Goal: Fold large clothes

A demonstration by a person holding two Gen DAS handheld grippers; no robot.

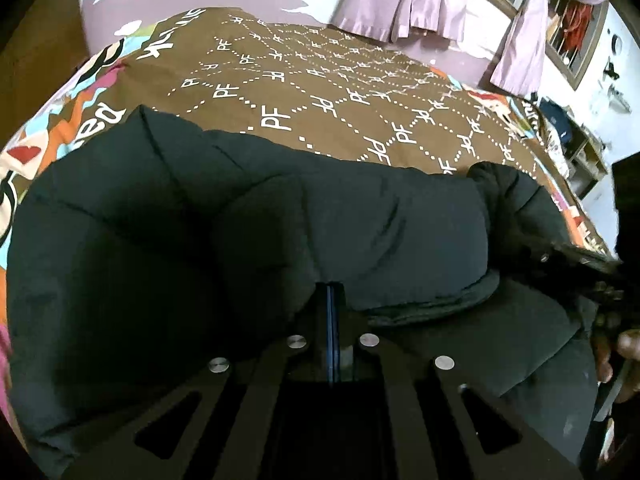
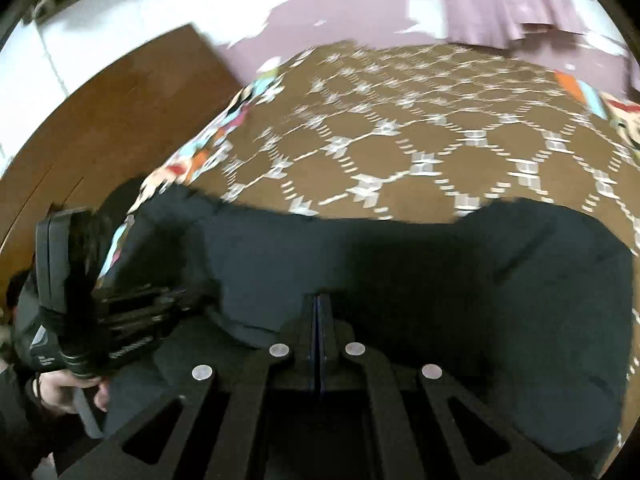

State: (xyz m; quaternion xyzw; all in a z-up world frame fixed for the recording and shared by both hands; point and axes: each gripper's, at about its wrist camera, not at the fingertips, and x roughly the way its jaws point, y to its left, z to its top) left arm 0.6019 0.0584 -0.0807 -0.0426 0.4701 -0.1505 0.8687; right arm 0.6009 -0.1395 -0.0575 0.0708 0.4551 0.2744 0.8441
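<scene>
A black puffer jacket (image 1: pixel 192 232) lies across the near part of a bed, and it also fills the lower half of the right wrist view (image 2: pixel 440 280). My left gripper (image 1: pixel 331 292) is shut, its fingers pressed together against a fold of the jacket; whether fabric is pinched between them is hidden. My right gripper (image 2: pixel 319 304) is shut in the same way at the jacket's near edge. The right gripper shows at the right edge of the left wrist view (image 1: pixel 576 264), and the left gripper at the left of the right wrist view (image 2: pixel 132 308).
The bed has a brown cover with a white PF lattice print (image 1: pixel 320 92) and a colourful border (image 1: pixel 60 128). Lilac curtains (image 1: pixel 404 0) and a barred window (image 1: pixel 568 28) are behind. A brown wooden panel (image 2: pixel 112 112) stands left of the bed.
</scene>
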